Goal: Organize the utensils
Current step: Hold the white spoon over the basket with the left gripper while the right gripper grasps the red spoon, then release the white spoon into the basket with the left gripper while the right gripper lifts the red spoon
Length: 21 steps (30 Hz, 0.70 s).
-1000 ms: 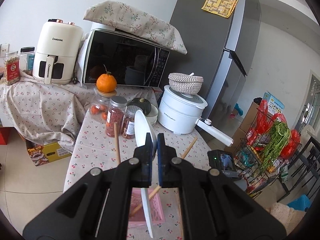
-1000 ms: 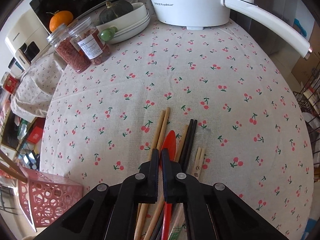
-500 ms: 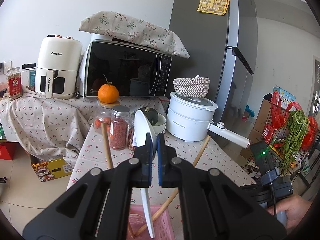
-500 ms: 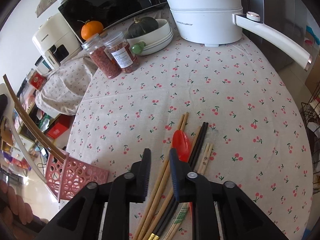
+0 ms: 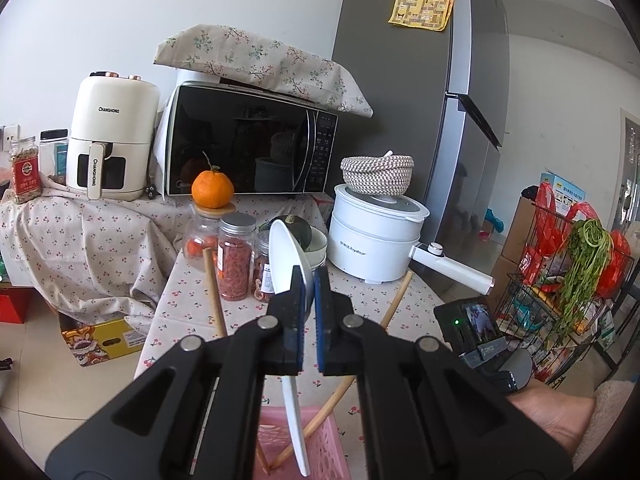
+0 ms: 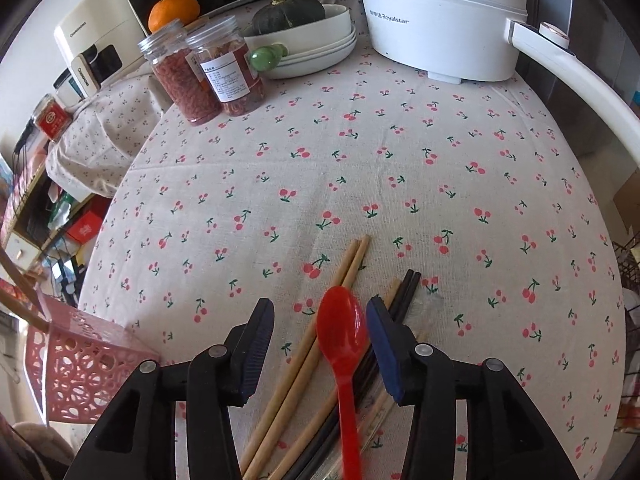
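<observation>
Two grippers work apart. The left gripper [image 5: 307, 300] has its jaws clamped narrow on a white spoon [image 5: 289, 264], bowl up and handle hanging into the pink basket [image 5: 320, 446], probably ready for dropping beside the wooden chopsticks [image 5: 214, 300] already standing there. The right gripper [image 6: 320, 344] has just been opening its jaws; they straddle, untouched, a red spoon [image 6: 342, 332] lying on loose chopsticks [image 6: 308, 344] on the near tabletop [image 6: 360, 160]. Only the right wrist view shows that pile; only the left shows the basket's contents.
</observation>
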Available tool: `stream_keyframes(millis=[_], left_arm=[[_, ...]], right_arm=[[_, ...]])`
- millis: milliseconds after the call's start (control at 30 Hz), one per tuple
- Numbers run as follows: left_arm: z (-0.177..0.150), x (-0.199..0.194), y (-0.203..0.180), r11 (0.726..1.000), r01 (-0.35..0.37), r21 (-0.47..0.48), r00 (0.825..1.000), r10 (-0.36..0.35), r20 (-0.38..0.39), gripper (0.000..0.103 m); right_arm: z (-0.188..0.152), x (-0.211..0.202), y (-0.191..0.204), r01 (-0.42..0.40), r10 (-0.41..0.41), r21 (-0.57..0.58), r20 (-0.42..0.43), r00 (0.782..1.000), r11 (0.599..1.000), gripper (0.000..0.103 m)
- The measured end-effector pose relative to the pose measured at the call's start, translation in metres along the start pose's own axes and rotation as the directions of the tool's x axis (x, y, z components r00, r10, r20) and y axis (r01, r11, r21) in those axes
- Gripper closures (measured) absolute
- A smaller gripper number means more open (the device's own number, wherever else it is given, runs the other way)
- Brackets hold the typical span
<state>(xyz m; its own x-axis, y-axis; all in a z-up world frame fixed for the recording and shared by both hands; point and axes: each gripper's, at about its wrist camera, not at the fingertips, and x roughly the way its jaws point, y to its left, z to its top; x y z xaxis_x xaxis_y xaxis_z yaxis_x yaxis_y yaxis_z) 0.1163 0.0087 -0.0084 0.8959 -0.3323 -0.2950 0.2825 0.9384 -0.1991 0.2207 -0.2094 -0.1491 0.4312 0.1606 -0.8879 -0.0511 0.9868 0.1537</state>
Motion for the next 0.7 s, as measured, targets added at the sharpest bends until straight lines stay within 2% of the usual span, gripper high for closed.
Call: stream_keyframes(millis=[67,133,367,533,700], left_arm=[[-0.001,0.001,0.000,1.000,0.001,0.002,1.000,-0.001,0.004,0.098],[-0.003,0.000,-0.001,1.000,-0.001,0.011,1.000,0.001,0.011,0.098],[-0.007,0.005,0.002,0.999,-0.027,0.023,0.999,0.026,0.037,0.098],[-0.011,0.009,0.003,0.998,-0.044,0.037,0.998,0.042,0.053,0.098],[-0.020,0.015,0.003,0.997,-0.064,0.048,0.997,0.062,0.035,0.098]], right_arm=[[0.000,0.005,-0.004,0.010,-0.010,0.003,-0.009,1.000,1.000,0.061],[-0.001,0.007,-0.008,0.017,-0.017,0.006,-0.009,1.000,1.000,0.077],[-0.005,-0.006,-0.016,-0.026,0.025,0.050,0.020,0.999,0.998,0.077],[-0.009,-0.036,-0.013,-0.053,0.047,0.052,0.099,0.994,0.997,0.077],[-0.018,-0.070,-0.003,-0.075,0.069,0.027,0.187,0.980,0.997,0.077]])
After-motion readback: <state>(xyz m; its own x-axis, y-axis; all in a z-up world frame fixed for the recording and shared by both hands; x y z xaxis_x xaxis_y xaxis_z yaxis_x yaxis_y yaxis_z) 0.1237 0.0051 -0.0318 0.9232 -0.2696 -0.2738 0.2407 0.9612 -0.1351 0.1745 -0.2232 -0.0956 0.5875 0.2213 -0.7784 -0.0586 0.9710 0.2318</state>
